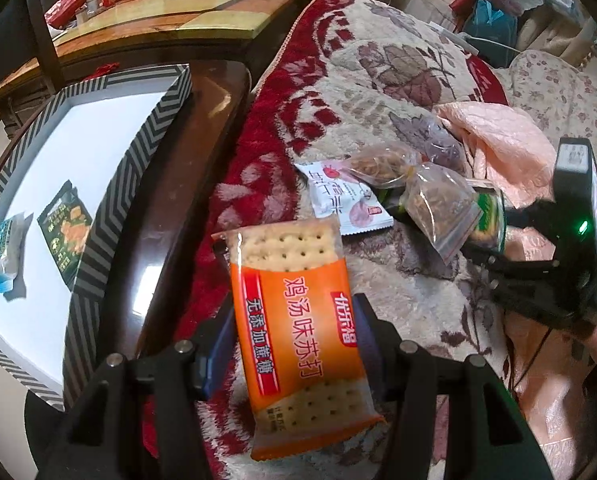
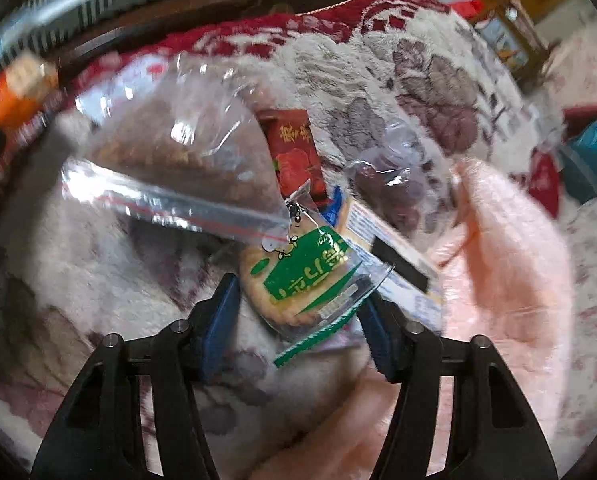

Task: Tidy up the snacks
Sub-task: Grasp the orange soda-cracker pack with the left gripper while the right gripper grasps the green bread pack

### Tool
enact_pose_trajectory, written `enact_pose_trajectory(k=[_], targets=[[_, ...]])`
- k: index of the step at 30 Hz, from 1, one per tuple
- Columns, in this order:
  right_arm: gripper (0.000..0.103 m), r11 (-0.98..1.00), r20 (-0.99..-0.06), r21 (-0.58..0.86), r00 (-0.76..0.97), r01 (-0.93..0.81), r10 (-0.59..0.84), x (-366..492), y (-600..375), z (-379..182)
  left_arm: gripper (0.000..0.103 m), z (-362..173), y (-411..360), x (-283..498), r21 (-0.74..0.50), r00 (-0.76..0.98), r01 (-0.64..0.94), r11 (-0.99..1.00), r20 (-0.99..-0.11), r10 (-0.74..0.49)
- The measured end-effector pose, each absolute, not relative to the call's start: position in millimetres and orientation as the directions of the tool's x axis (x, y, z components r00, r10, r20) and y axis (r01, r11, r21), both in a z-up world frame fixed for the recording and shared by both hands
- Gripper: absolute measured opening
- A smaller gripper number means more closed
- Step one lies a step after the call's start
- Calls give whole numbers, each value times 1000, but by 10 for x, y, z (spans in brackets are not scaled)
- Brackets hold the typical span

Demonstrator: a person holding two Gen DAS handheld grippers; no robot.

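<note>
Left tongs (image 1: 294,344): pinching an orange cracker pack (image 1: 298,320), held above the blanket (image 1: 378,92) beside the striped box (image 1: 110,184).
Right tongs (image 2: 302,312): pads against a green cookie packet (image 2: 298,280) in the snack pile.
Box: holds two packets (image 1: 64,228).

Plenty of bare white floor inside the striped box (image 1: 110,184), only two packets (image 1: 64,232) lying at its far side. Over on the floral blanket (image 1: 378,80) it's tight: clear bags (image 1: 438,204) and wrappers heaped together, seemingly overlapping, pink cloth (image 1: 498,148) crowding right behind.
</note>
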State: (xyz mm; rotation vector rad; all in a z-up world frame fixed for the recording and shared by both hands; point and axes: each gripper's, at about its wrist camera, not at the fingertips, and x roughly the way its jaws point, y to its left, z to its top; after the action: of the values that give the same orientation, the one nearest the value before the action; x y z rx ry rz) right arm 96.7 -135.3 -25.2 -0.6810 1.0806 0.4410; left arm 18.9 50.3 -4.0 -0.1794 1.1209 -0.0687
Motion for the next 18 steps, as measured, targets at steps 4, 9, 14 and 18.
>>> enact_pose_trajectory(k=[4, 9, 14, 18], targets=[[13, 804, -921, -98, 358, -587, 150, 977, -1550, -216, 58, -38, 522, 186, -180, 435, -37, 983, -888, -147], [11, 843, -900, 23, 357, -538, 252, 755, -1696, -130, 58, -20, 552, 168, -185, 442, -41, 982, -885, -148], [12, 859, -889, 120, 331, -497, 316, 640, -1779, -141, 58, 57, 568, 136, -188, 462, -36, 981, -874, -151], [29, 883, -885, 127, 350, -452, 306, 691, -1821, -61, 58, 79, 585, 141, -189, 467, -40, 981, -872, -149]])
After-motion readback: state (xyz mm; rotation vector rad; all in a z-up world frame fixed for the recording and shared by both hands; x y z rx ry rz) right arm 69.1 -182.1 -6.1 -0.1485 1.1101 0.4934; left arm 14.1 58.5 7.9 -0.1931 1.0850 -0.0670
